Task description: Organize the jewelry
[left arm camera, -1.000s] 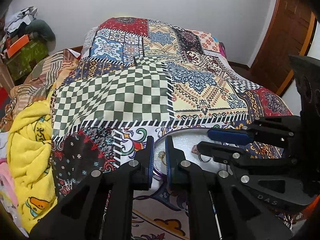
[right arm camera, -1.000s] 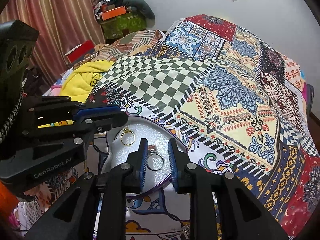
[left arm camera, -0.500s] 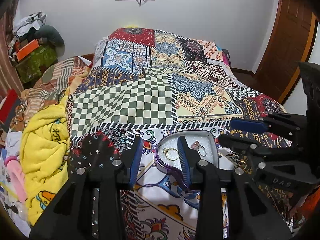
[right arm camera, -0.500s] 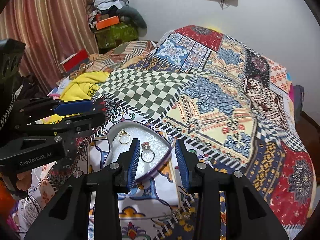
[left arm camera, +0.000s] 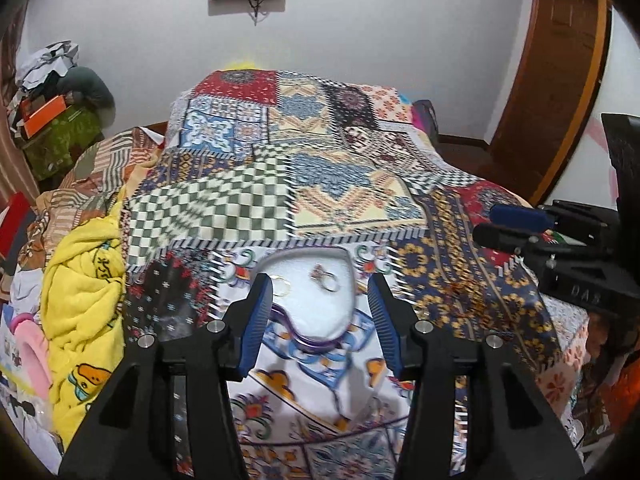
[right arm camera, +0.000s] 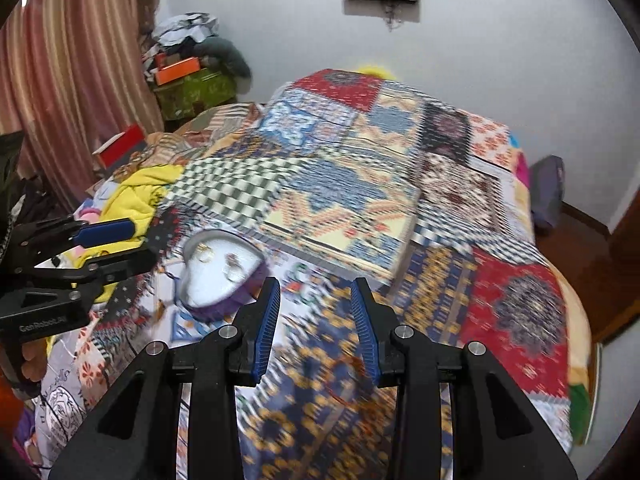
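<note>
Heart-shaped tray (left arm camera: 347, 280) on the bedspread (left arm camera: 224, 208) holds a gold ring (left arm camera: 282, 285) and, beside it, a stone-set ring (left arm camera: 326, 282); your left gripper (left arm camera: 320, 320) and right gripper (right arm camera: 316, 316) gape empty.

Patchwork bedspread (left arm camera: 340, 184) lying bare beyond the purple heart-shaped tray (left arm camera: 320, 340), crumpled yellow towel (left arm camera: 80, 300) crowding its left side, black right gripper (left arm camera: 516, 228) near its right.

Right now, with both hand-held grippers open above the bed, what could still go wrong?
1. The tray sits on soft, rumpled bedspread; a nudge could tip it.
2. The gold ring and stone ring lie loose; they could slide out and vanish against the busy pattern.
</note>
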The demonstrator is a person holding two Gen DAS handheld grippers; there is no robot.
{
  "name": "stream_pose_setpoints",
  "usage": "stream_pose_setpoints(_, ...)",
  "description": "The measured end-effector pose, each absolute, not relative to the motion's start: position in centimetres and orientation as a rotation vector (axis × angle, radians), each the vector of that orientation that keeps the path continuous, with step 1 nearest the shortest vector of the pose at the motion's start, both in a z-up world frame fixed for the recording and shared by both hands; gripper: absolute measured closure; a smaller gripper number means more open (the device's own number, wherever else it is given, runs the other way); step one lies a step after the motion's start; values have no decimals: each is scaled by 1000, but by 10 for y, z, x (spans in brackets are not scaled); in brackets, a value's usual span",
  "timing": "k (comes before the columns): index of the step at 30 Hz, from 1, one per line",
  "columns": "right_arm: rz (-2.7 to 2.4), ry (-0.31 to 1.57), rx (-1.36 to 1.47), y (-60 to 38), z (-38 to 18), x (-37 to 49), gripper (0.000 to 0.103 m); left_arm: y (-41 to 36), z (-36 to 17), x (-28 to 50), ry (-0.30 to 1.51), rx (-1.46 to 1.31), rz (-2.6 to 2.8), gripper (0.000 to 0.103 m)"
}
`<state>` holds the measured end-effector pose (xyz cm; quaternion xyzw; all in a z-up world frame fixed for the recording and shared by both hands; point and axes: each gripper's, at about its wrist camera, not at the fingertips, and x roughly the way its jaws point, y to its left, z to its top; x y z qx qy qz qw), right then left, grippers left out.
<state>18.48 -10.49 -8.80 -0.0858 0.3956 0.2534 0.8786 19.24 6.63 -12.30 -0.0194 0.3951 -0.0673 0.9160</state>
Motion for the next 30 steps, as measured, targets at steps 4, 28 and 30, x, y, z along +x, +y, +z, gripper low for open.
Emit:
stream_pose_setpoints(4, 476, 838, -164, -133, -87, 179, 68, 50, -126, 187, 829, -42, -168, 54)
stream_pose_setpoints(28, 456, 1131, -96, -179, -186, 137, 64, 2, -187, 159, 997, -29, -244, 54)
stream_pose_setpoints(30, 456, 1126, -83, -178, -187, 140, 63, 4, -189, 160, 1000, -39, -241, 54)
